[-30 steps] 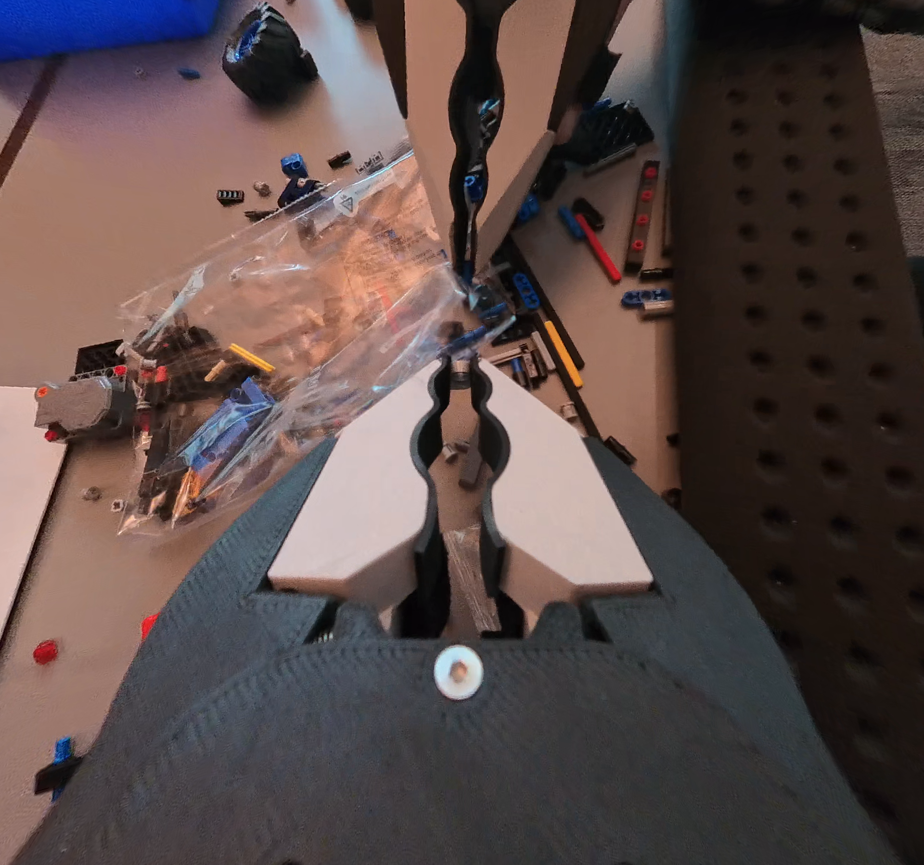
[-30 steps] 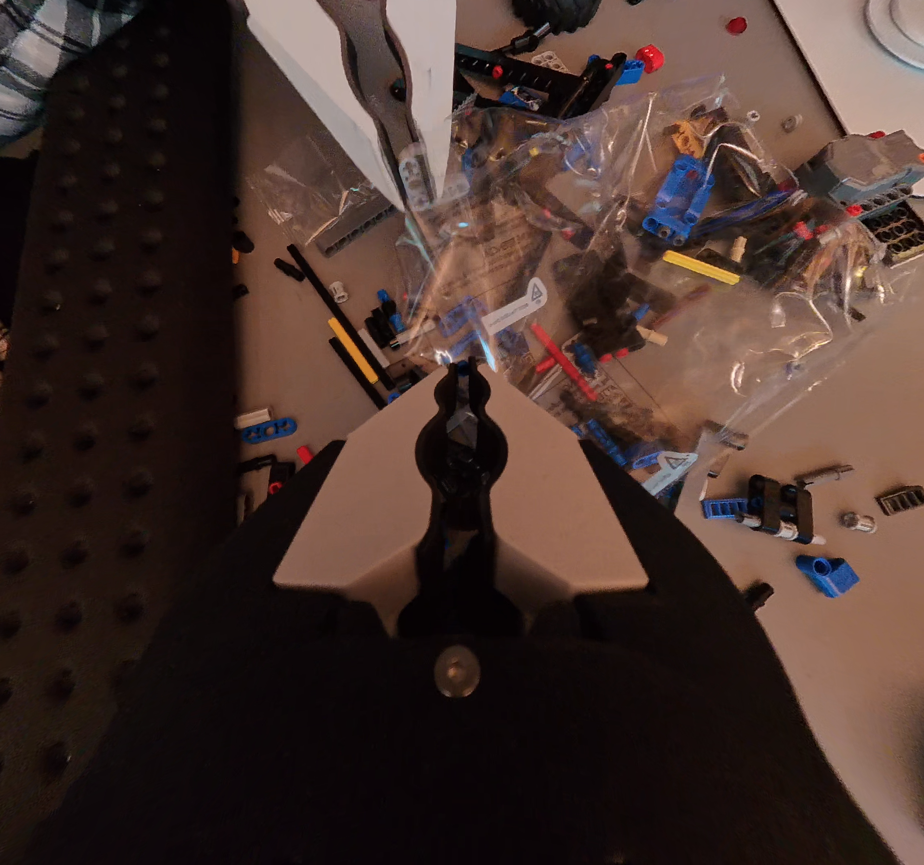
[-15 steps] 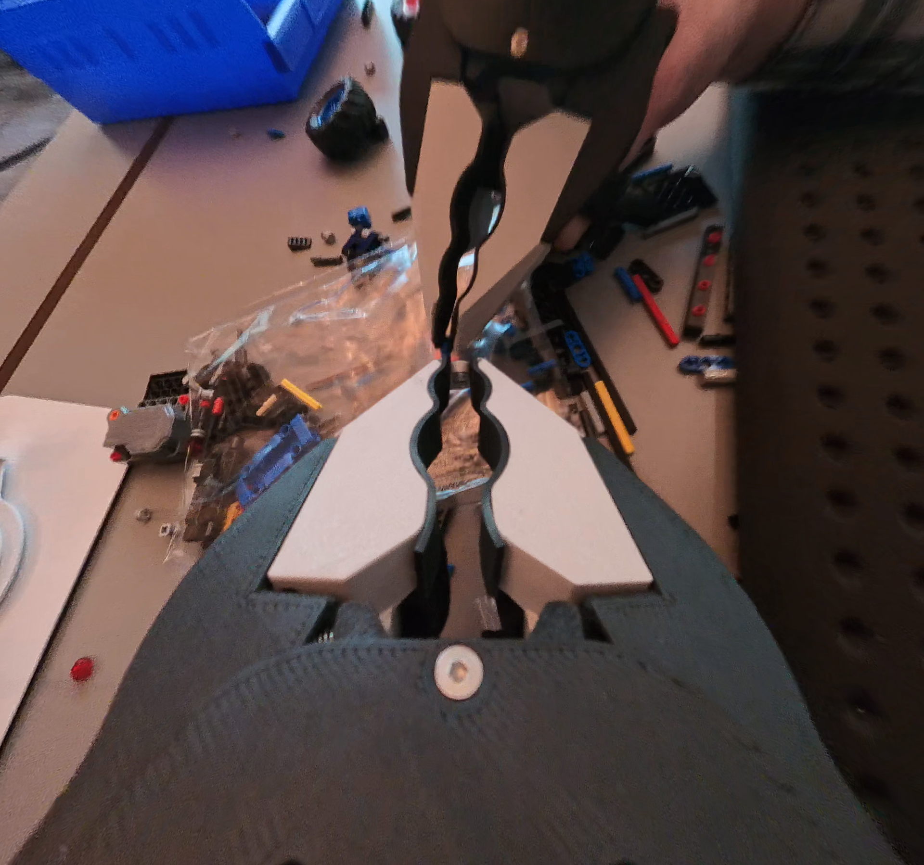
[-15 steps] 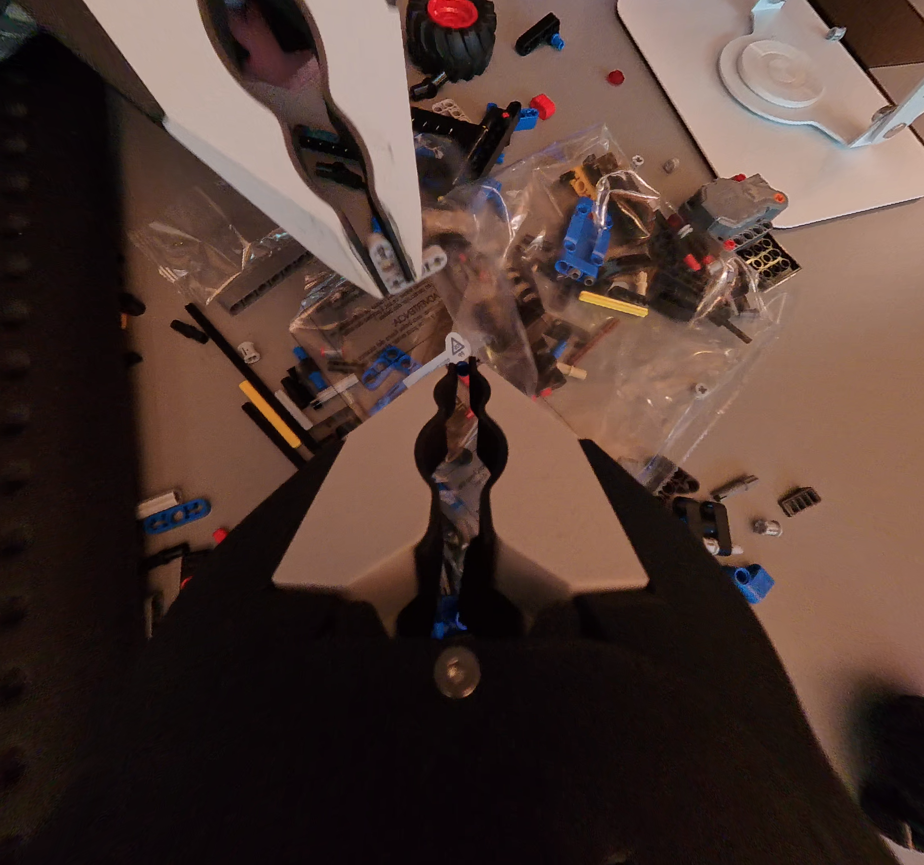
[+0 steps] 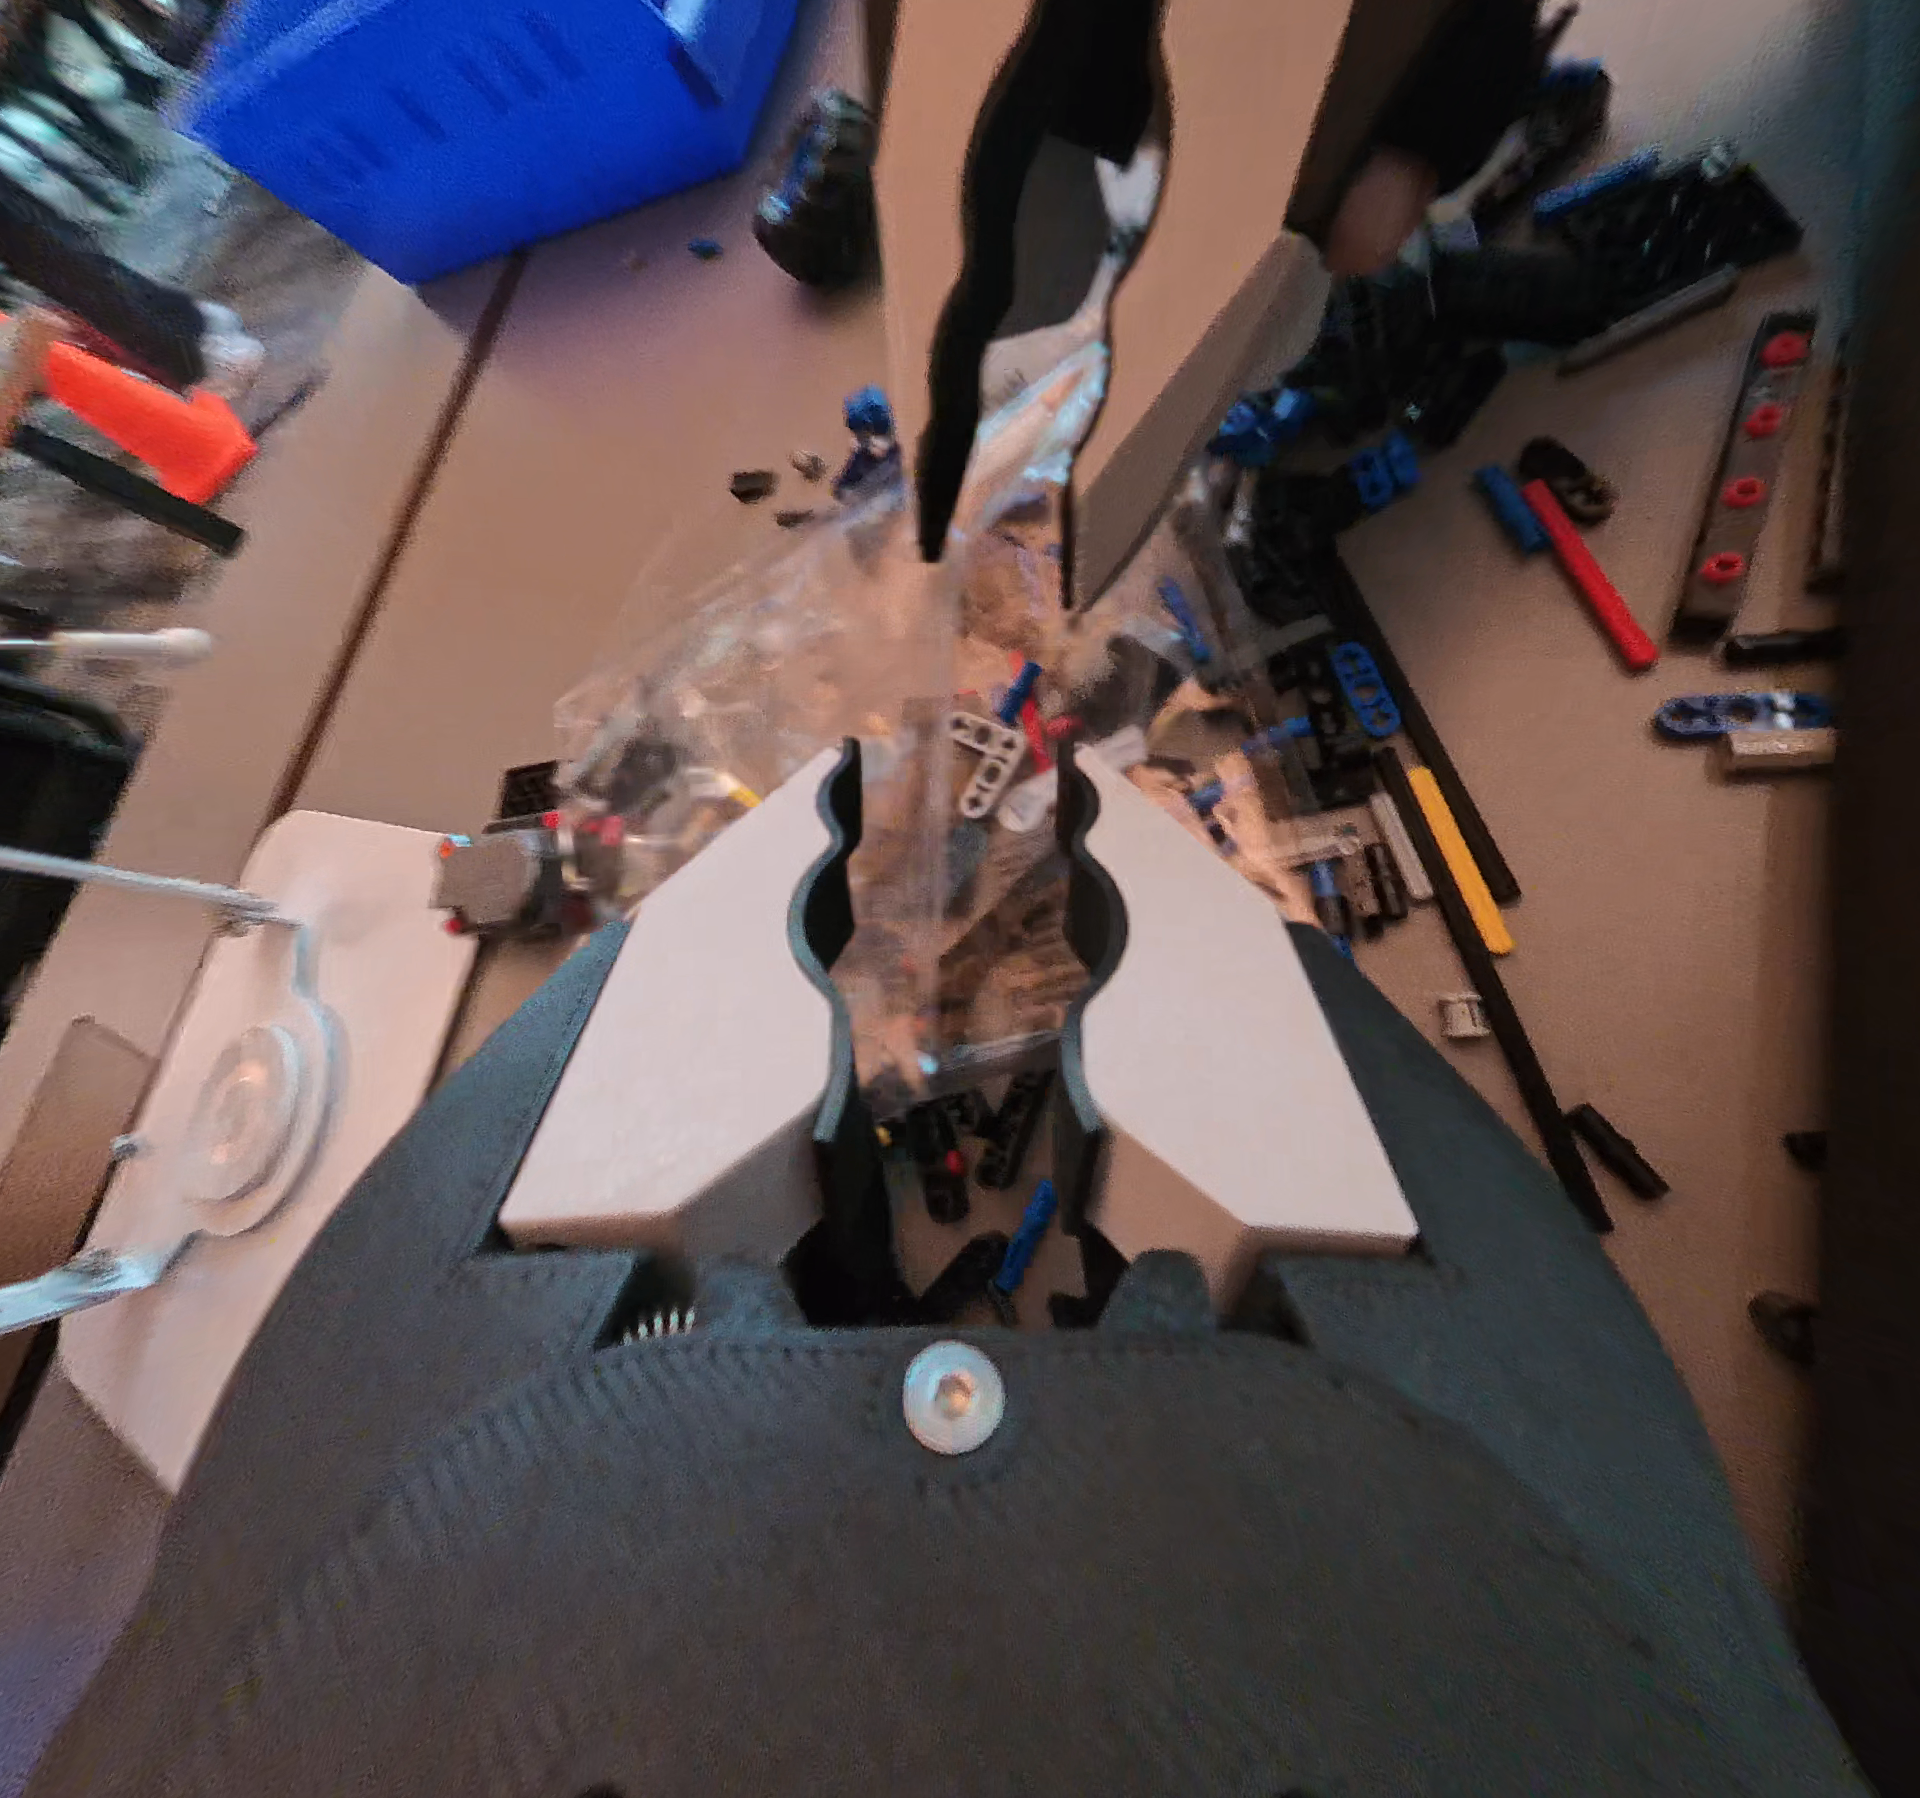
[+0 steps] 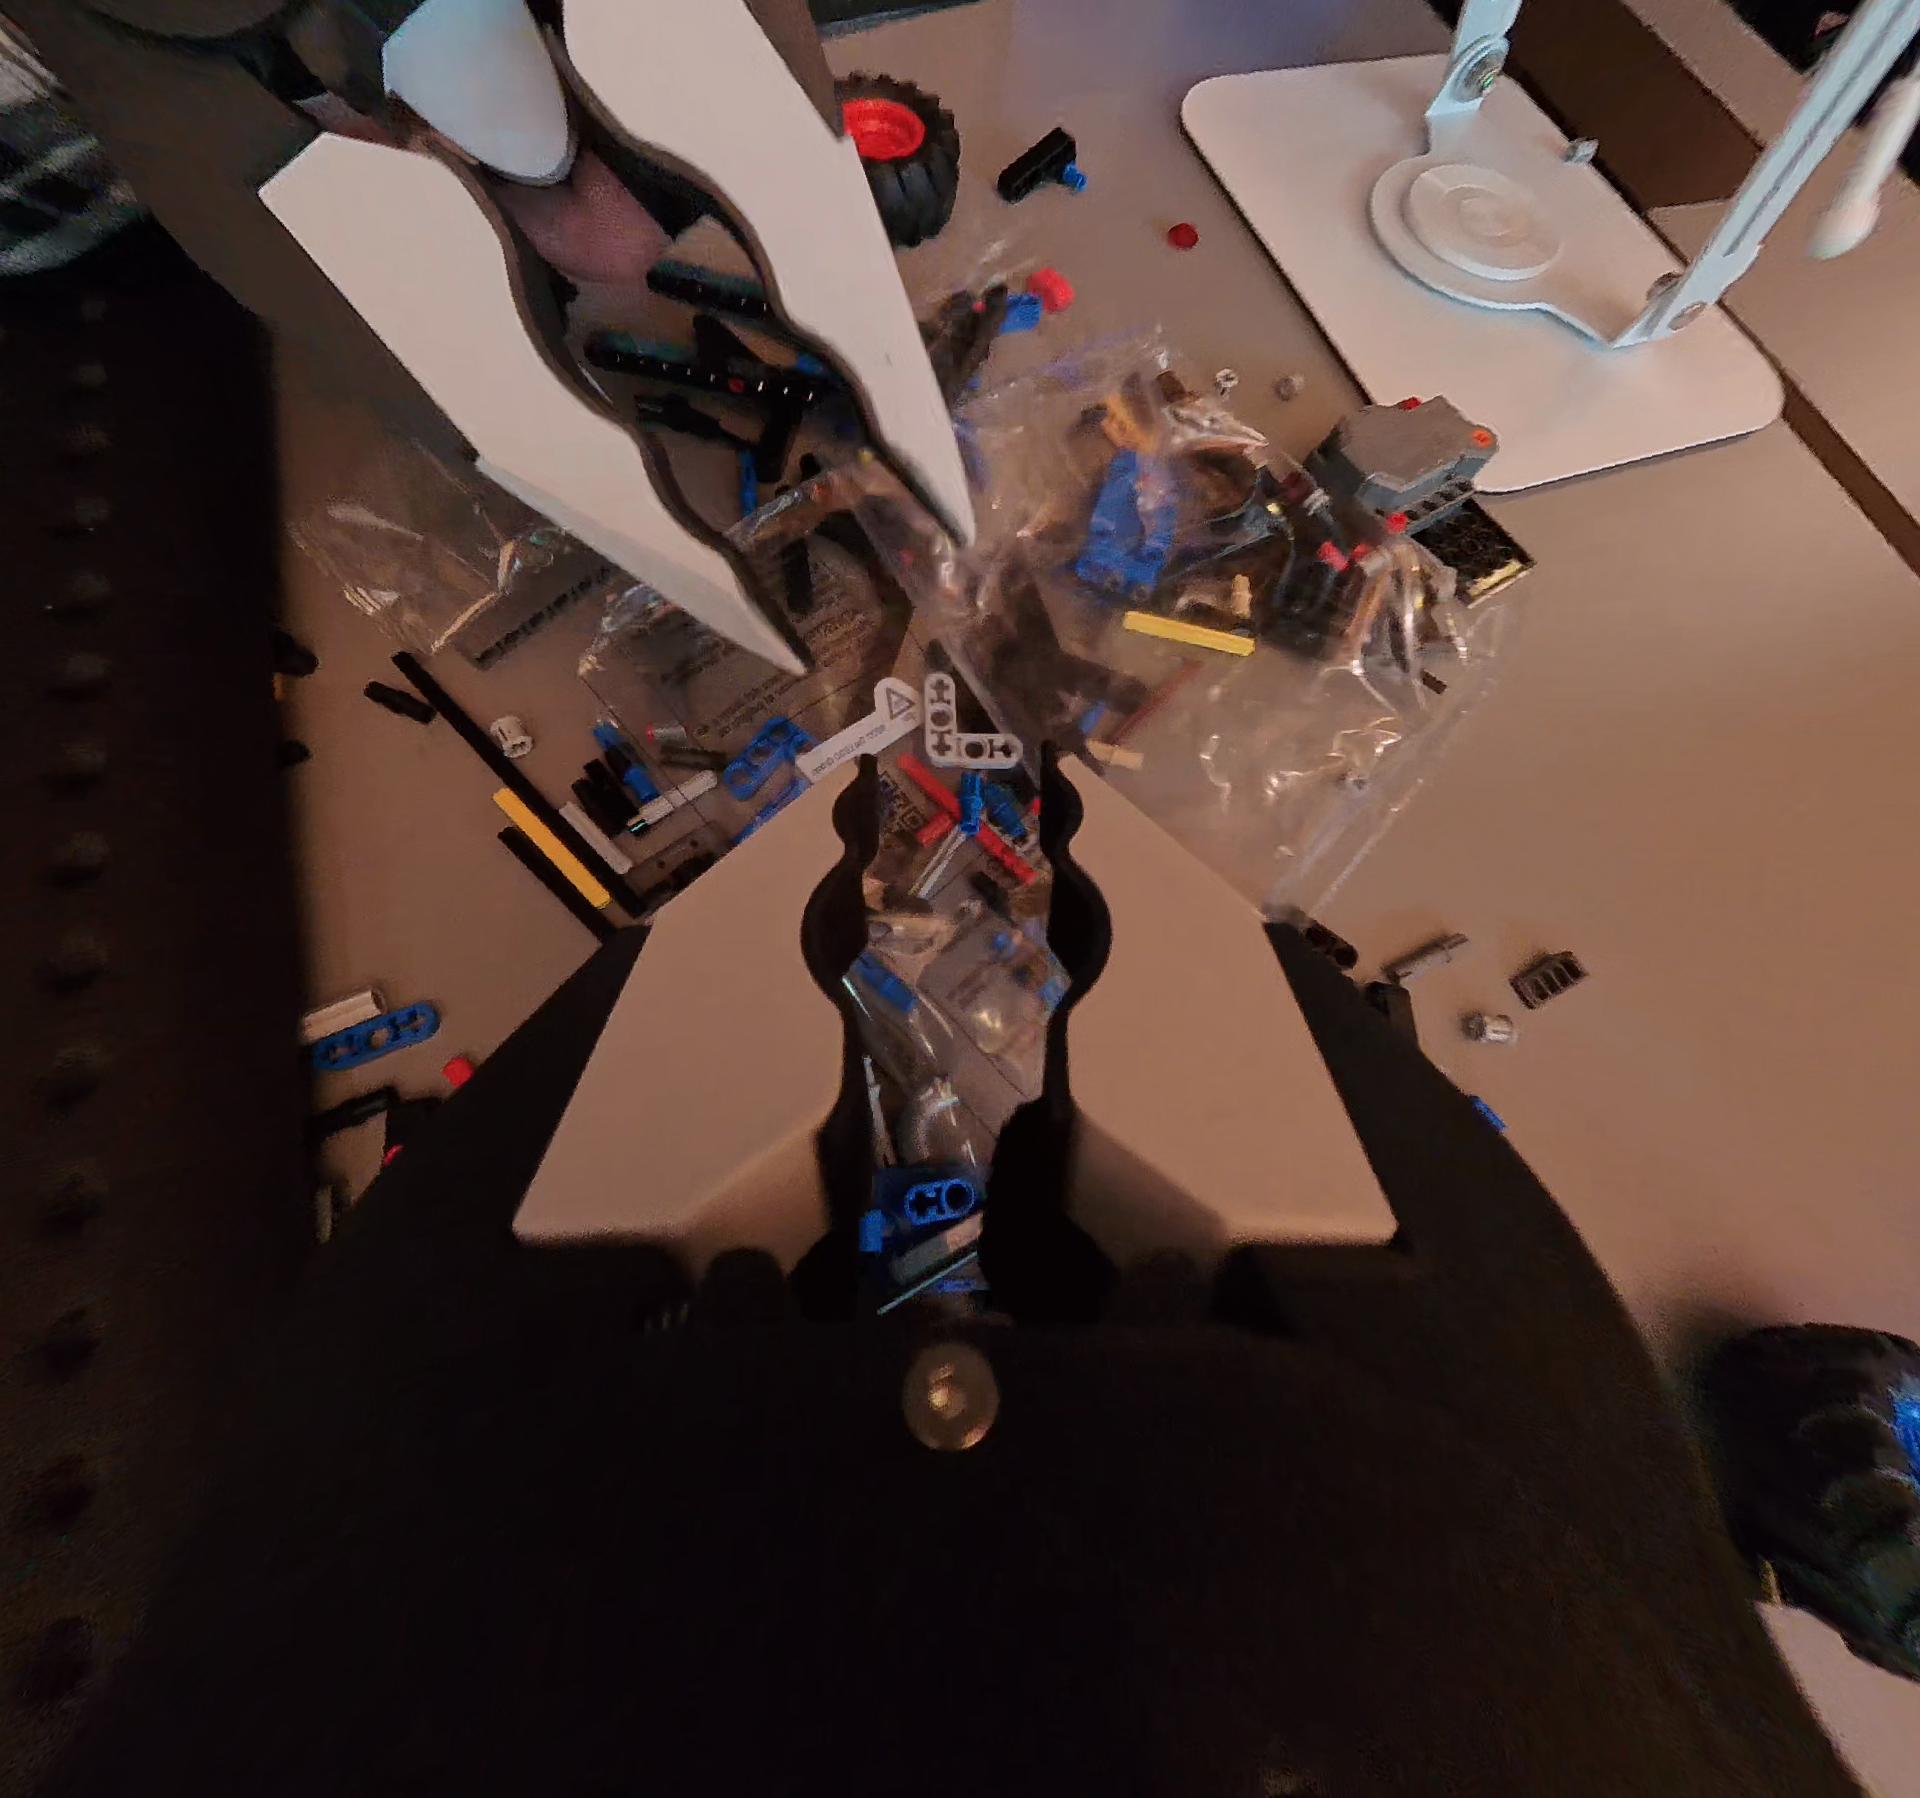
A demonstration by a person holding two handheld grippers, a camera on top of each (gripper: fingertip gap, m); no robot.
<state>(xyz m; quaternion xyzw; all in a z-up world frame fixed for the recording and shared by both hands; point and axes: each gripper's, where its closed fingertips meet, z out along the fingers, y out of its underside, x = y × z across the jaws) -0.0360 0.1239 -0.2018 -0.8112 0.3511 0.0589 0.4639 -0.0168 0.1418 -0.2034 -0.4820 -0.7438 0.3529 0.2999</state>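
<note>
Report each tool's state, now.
Left tool: open, holding nothing, above the clear bag of building-toy parts.
Right tool: open, holding nothing, over the same bag.

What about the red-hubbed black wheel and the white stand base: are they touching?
Apart. The right wrist view shows bare table between the wheel and the stand base.

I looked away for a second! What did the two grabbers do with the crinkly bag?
Both the left gripper and right gripper opened, letting go of the clear bag, and rose higher above it. The bag dropped back among the loose bricks. The red wheel and white stand stayed put.
</note>
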